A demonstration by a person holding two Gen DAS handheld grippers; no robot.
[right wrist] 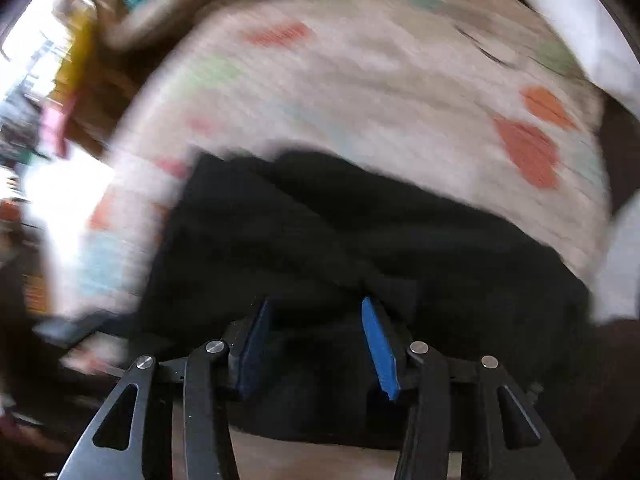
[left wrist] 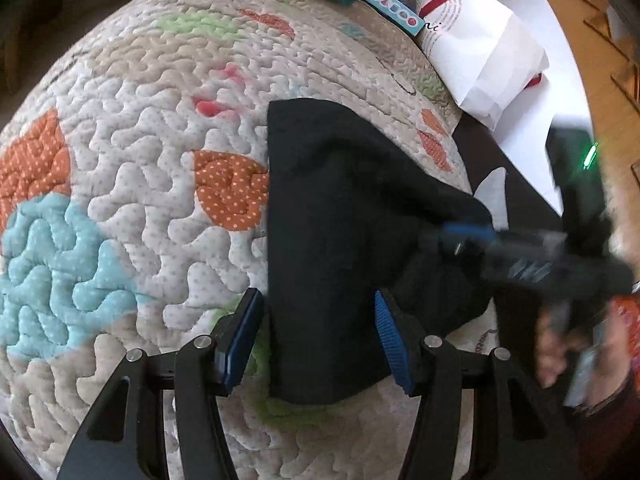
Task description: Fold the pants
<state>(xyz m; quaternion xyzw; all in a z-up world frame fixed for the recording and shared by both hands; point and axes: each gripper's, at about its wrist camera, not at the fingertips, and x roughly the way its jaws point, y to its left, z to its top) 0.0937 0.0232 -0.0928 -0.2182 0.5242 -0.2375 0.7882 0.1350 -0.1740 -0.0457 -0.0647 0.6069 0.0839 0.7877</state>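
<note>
Fingers of the left gripper (left wrist: 316,316) are standing apart, straddling the near edge of the black pants (left wrist: 340,216), which are lying folded on the quilt (left wrist: 152,160). At three o'clock the right gripper (left wrist: 472,236) is showing blurred. Its own view shows the right gripper (right wrist: 316,320) with fingers spread wide over the pants (right wrist: 360,232), gripping nothing.

Left wrist: looks down, close above the quilt (left wrist: 140,200).
Right wrist: close, low, blurry.
Both see: black pants (left wrist: 332,220), quilt.
</note>
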